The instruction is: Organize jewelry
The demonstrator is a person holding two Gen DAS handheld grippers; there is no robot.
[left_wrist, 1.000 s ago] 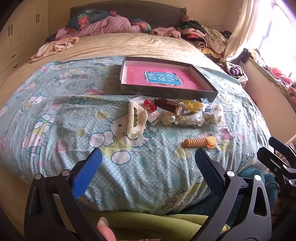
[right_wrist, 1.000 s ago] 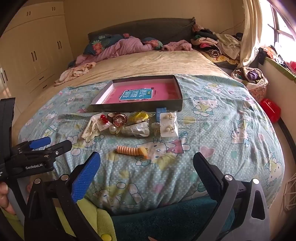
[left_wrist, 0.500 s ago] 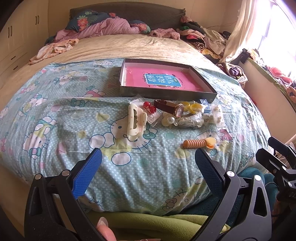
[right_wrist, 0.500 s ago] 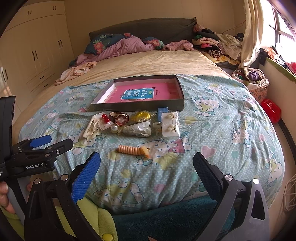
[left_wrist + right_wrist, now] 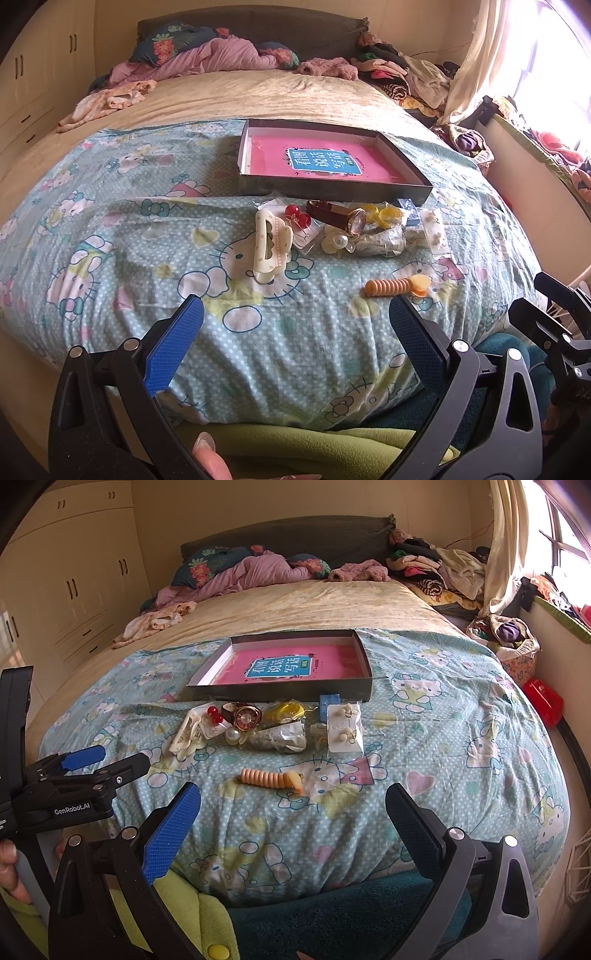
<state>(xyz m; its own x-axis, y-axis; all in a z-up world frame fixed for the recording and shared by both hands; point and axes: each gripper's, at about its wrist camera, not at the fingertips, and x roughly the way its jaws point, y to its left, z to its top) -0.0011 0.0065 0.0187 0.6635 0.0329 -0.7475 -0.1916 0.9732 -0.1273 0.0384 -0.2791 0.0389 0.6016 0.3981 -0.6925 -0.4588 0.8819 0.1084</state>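
Jewelry lies in a loose row on the patterned bedspread in front of a shallow grey box (image 5: 413, 184) (image 5: 284, 692) with a pink sheet inside. There is a cream hair claw (image 5: 269, 245) (image 5: 186, 734), red bead earrings (image 5: 295, 216) (image 5: 215, 713), a brown-strap watch (image 5: 338, 218) (image 5: 246, 716), pearls (image 5: 338, 242), a yellow piece (image 5: 386, 214) (image 5: 286, 710), an earring card (image 5: 344, 728) and an orange coil hair tie (image 5: 397, 286) (image 5: 269, 778) nearer me. My left gripper (image 5: 295, 325) and right gripper (image 5: 293, 808) both hover open over the bed's near edge, short of the items, holding nothing.
Piled clothes (image 5: 436, 568) and pillows (image 5: 207, 55) fill the head of the bed. A basket (image 5: 513, 646) and a red object (image 5: 545, 701) sit on the floor at right. Cupboards (image 5: 74, 587) line the left wall. A green cloth (image 5: 314, 446) lies below the grippers.
Both views have drifted slightly forward toward the bed; the items sit a little lower in frame. Both grippers stay open and nothing on the bed has moved.
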